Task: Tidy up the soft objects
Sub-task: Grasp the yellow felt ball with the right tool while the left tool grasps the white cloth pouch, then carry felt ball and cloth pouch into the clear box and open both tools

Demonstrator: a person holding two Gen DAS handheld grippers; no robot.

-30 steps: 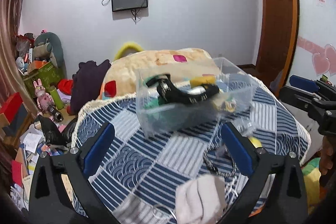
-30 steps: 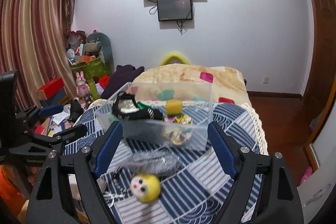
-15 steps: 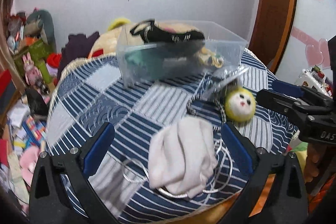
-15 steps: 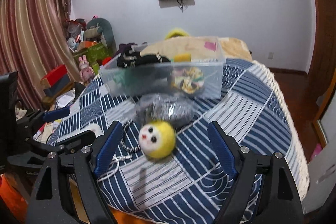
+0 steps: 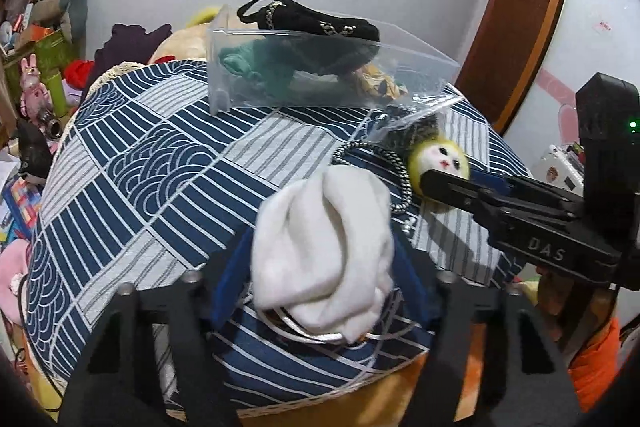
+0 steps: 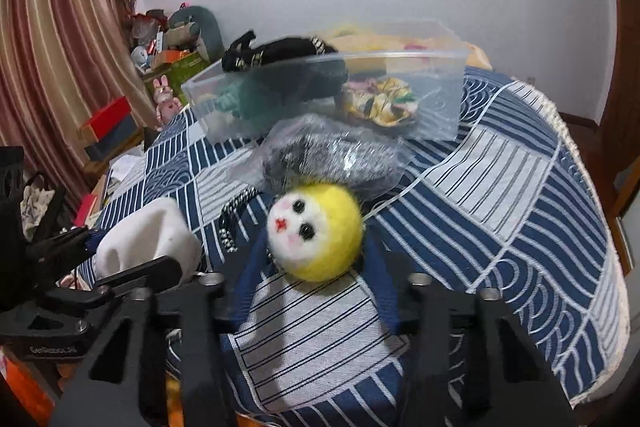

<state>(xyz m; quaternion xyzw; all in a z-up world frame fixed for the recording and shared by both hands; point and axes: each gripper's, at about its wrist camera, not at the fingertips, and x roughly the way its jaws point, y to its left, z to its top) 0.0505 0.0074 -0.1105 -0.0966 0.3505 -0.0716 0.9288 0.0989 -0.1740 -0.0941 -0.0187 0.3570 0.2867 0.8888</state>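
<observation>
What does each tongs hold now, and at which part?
The left tongs grip the white sock around its bunched middle. The right tongs grip the yellow plush ball at its sides.

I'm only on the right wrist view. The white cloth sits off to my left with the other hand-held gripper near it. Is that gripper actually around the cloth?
Observer: Yes. The left wrist view shows the left hand-held gripper closed on the white cloth from both sides.
Operator: Anything under the cloth?
Observer: Silver wire loops stick out beneath its near edge.
Operator: Can you see my gripper from there?
Observer: Yes, one finger of the right hand-held gripper crosses the yellow plush ball just below its face.
</observation>
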